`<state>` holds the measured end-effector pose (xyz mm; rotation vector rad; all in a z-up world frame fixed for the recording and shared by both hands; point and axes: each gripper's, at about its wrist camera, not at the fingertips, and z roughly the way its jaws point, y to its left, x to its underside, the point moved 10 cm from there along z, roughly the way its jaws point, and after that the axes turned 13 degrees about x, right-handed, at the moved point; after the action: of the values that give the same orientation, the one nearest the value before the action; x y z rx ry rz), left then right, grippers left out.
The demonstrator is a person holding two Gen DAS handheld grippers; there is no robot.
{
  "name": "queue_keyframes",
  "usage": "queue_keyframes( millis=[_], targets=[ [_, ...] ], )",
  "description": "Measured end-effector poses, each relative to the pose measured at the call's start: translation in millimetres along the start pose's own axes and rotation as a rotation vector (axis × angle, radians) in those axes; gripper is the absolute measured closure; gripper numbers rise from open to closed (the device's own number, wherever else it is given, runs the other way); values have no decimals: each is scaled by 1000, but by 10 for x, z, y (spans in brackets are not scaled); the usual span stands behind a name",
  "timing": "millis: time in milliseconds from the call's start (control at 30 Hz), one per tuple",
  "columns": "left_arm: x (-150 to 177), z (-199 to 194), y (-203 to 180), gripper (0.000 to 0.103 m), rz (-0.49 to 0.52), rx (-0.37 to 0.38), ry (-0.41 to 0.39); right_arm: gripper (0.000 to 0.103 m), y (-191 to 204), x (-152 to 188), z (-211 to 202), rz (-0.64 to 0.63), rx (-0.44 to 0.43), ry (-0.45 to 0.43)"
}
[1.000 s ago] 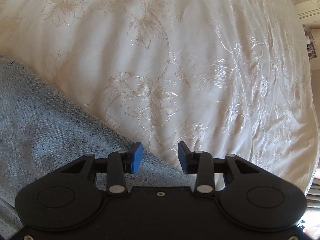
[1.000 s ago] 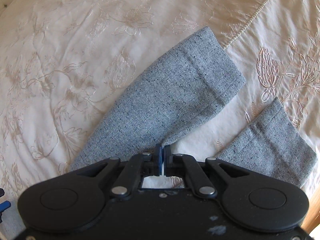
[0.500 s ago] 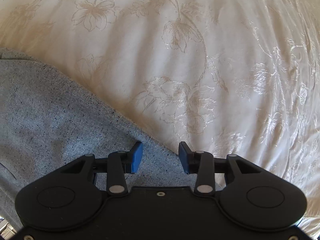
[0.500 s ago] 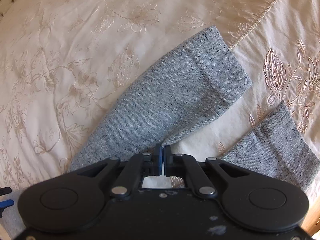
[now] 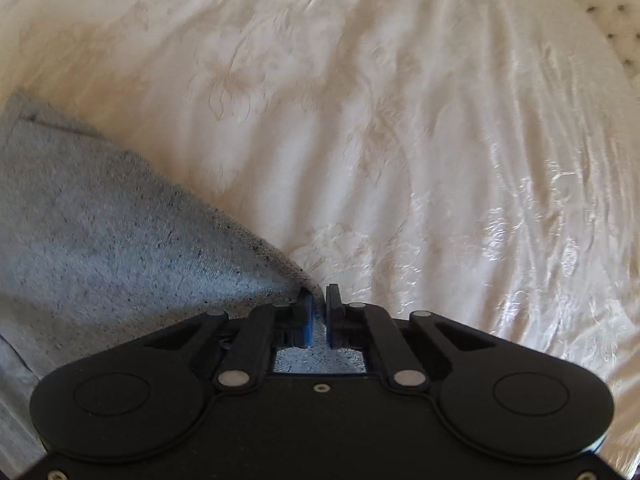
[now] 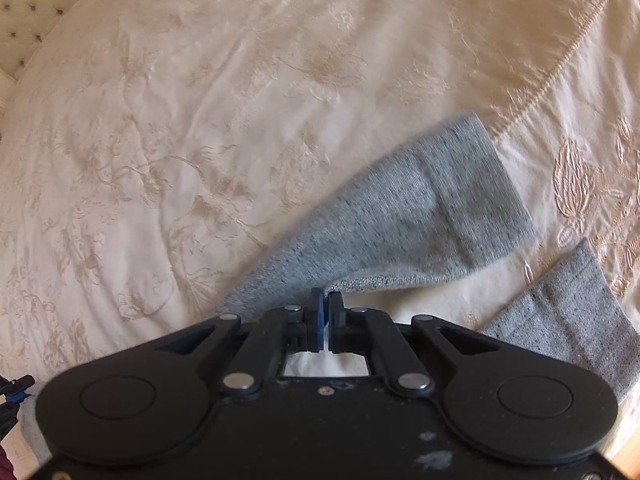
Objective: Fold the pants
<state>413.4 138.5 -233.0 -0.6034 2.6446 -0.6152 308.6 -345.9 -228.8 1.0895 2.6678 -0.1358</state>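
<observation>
Grey speckled pants (image 5: 100,248) lie on a cream embroidered bedspread (image 5: 400,140). My left gripper (image 5: 319,312) is shut on the pants' edge, with grey cloth pinched between its blue pads. In the right wrist view one pant leg (image 6: 400,216) stretches up to the right with its hem lifted, and the second leg (image 6: 572,312) lies at the right. My right gripper (image 6: 325,320) is shut on the inner edge of the first leg and holds it off the bedspread (image 6: 200,140).
A tufted cream headboard (image 6: 36,8) shows at the top left of the right wrist view and at the top right of the left wrist view (image 5: 608,20). A corded seam (image 6: 560,64) crosses the bedspread beyond the leg. A wooden edge (image 6: 628,444) is at bottom right.
My left gripper has closed from open onto the pants' edge and lifted it. My right gripper stays shut and has raised the leg, whose hem has shifted right.
</observation>
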Motion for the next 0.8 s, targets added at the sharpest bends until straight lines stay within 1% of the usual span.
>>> queue_keyframes(
  millis=[67, 100, 200, 300, 400, 500, 567, 633, 700, 800],
  targets=[
    [-38, -297, -107, 96, 73, 40, -62, 101, 104, -127, -222, -13, -47, -62],
    [-30, -450, -137, 96, 94, 61, -89, 101, 146, -176, -344, -23, -69, -93],
    [45, -895, -146, 96, 119, 139, -151, 101, 177, -229, -696, -63, -115, -180],
    [228, -1234, -102, 96, 137, 188, -189, 101, 56, -128, -970, -75, -149, -218],
    [578, -1485, 42, 96, 150, 204, -200, 101, -174, 111, -1138, -77, -154, -222],
    [1024, -1630, 248, 96, 138, 174, -169, 101, -473, 485, -1185, -105, -114, -205],
    [1289, -1606, 431, 96, 120, 135, -128, 101, -646, 766, -1108, -128, -78, -169],
    [1546, -1534, 647, 96, 83, 77, -78, 101, -828, 1071, -906, -135, -41, -93],
    [1740, -1415, 825, 96, 56, 40, -44, 101, -946, 1306, -687, -136, -13, -31],
    [1935, -1238, 959, 96, 47, -19, -3, 101, -1040, 1515, -435, -136, 9, 33]
  ],
)
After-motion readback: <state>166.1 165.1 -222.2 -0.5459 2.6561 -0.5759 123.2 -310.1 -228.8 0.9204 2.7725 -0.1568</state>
